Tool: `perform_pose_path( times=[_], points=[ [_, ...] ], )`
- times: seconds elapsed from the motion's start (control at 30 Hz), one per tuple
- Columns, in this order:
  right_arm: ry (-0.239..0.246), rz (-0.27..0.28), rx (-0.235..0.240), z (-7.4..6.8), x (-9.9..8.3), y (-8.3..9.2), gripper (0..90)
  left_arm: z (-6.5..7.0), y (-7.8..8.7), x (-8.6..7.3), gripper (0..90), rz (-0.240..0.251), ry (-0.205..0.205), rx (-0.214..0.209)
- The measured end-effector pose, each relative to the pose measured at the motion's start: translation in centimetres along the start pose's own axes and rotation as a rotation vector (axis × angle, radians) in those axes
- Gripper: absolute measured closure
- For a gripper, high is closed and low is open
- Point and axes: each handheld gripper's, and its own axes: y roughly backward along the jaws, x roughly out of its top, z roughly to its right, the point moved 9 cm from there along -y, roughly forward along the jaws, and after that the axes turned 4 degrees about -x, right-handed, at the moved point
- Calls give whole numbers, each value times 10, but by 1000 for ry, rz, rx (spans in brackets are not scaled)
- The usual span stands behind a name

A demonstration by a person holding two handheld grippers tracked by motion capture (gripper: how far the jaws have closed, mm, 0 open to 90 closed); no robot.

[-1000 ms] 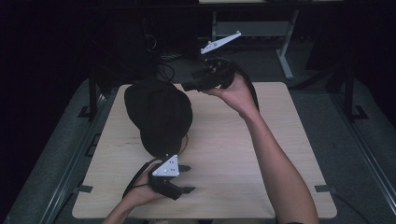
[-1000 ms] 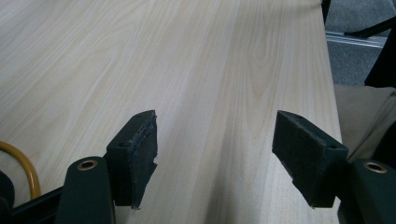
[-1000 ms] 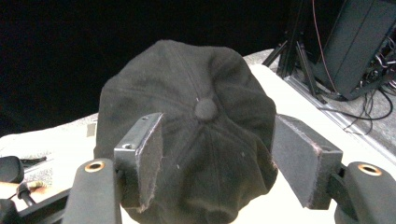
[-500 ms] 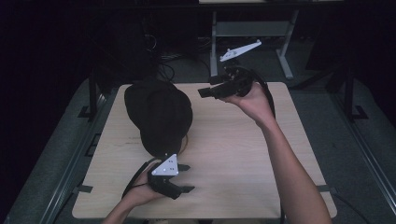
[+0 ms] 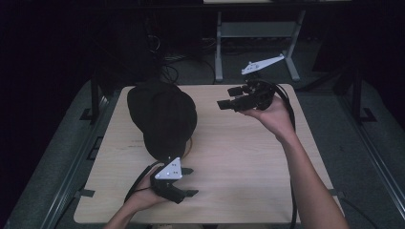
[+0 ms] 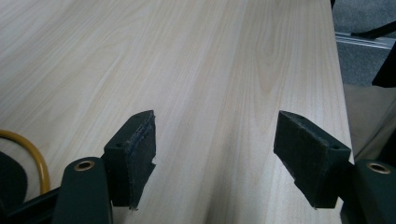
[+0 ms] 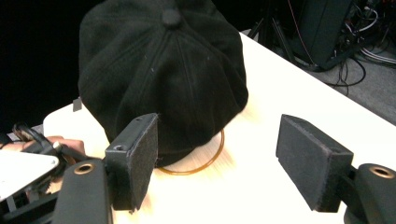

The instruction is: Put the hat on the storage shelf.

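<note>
A soft black cap sits on the desk, with both tongs open and holding nothing.

The desk (image 5: 229, 157) is wide and pale. The cap (image 5: 162, 117) lies on its far left part, over a thin yellow ring (image 7: 205, 163). It looks light and floppy, so it may sag when lifted; its edge near the ring seems the best place to pinch. The right tongs (image 5: 228, 101) hang above the desk, near the cap. The left tongs (image 5: 187, 182) rest by the near edge.
</note>
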Motion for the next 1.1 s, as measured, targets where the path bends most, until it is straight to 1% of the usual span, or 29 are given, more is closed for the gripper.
perform_pose_path(
  times=[0.03,0.17,0.27,0.4,0.43,0.47,0.5,0.53,0.7,0.87,0.93,1.0,1.03,1.1],
  points=[
    [-6,1,-5,2,-5,2,286,0,0,0,296,1,0,1],
    [-17,-2,-13,6,-15,5,283,-2,1,-1,295,5,11,3],
    [-30,-14,-17,8,-24,8,275,-2,1,-2,294,3,18,4],
    [-45,-15,-24,11,-34,13,269,-4,2,-2,294,-6,12,7],
    [-46,-12,-26,12,-36,13,268,-4,2,-2,294,-3,16,8],
    [-59,-14,-26,12,-39,15,264,-4,2,-2,294,-2,18,9],
    [-55,-10,-31,13,-42,16,262,-4,2,-2,293,-1,19,8],
    [-61,-10,-35,14,-44,17,258,-5,2,-2,292,-2,13,10],
    [-78,-1,-48,16,-57,24,251,-5,2,-1,282,8,32,8],
    [-99,5,-56,18,-69,31,240,-6,3,-1,275,7,33,13],
    [-109,3,-61,18,-75,33,238,-6,3,-1,271,13,44,13],
    [-113,1,-61,18,-78,34,238,-6,3,-1,267,14,44,16],
    [-119,-1,-63,18,-84,35,237,-6,4,-1,265,14,44,17],
    [-121,-6,-62,18,-87,36,234,-7,4,-1,263,12,44,20]
  ],
)
